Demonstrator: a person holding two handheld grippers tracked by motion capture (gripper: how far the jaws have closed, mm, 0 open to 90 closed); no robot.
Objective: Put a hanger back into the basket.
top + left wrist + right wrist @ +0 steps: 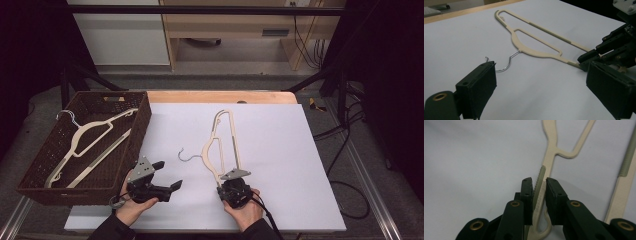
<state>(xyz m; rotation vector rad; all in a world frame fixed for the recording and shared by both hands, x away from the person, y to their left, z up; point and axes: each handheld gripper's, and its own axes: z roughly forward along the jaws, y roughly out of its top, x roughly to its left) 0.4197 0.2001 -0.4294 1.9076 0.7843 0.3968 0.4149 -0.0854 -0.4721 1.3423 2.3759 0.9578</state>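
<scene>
A cream plastic hanger (209,150) with a wire hook (187,157) lies flat on the white board (280,150), one end pointing at me. My right gripper (221,181) is at that near end. In the right gripper view the ribbed arm of the hanger (550,152) runs between the two pads of the right gripper (539,181), and they press on it from both sides. My left gripper (167,175) hovers to the left, wide open and holding nothing. In the left gripper view the hanger (534,53) lies beyond the open left gripper (541,75), with the right gripper (586,61) at its end.
A dark woven basket (142,125) stands at the left edge of the board and holds a second cream hanger (92,132). A wooden table edge (220,96) shows behind the board. Cables trail on the floor at the right.
</scene>
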